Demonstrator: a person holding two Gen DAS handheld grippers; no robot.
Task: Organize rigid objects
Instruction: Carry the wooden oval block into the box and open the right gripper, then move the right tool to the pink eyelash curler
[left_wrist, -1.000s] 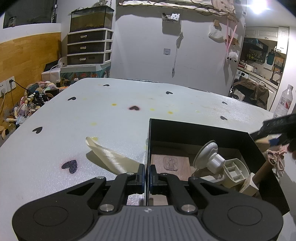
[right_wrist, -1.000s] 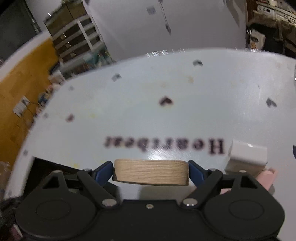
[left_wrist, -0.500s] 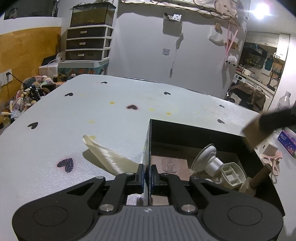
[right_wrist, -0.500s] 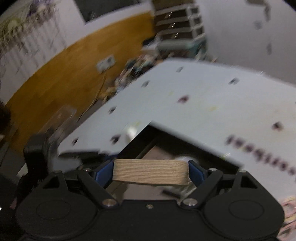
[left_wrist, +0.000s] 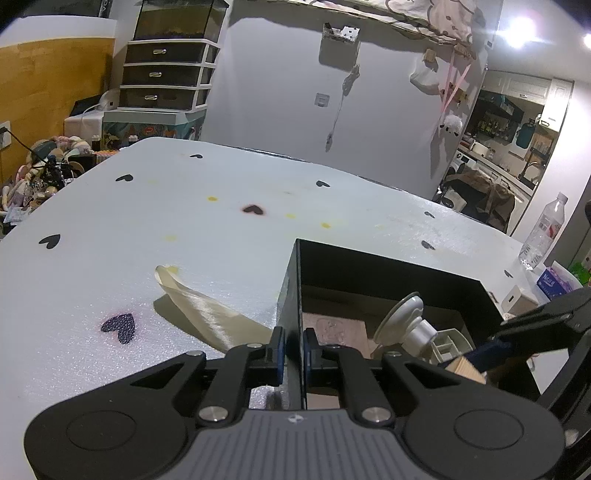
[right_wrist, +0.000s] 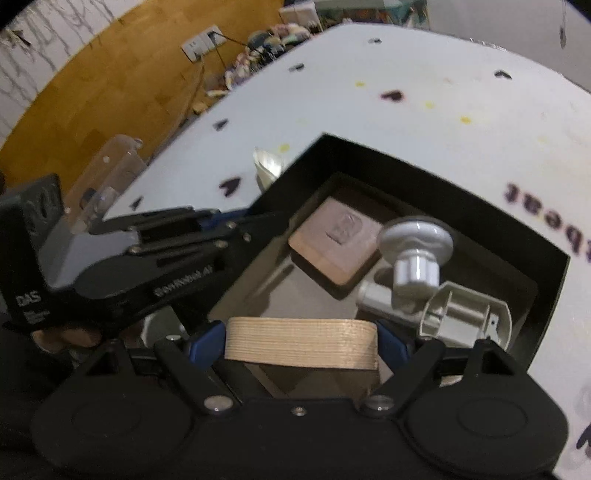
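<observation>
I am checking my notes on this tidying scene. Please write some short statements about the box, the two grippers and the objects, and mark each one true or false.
1. The right gripper holds a wooden block above the black box. True.
2. The left gripper is wide open over the table. False: its jaws pinch the wall of the black box.
3. The black box is empty. False: a brown square tile and a grey suction-cup holder lie inside.
4. A cream ribbon lies on the table outside the box. True.
5. A plastic bottle stands at the far table edge. True.
</observation>
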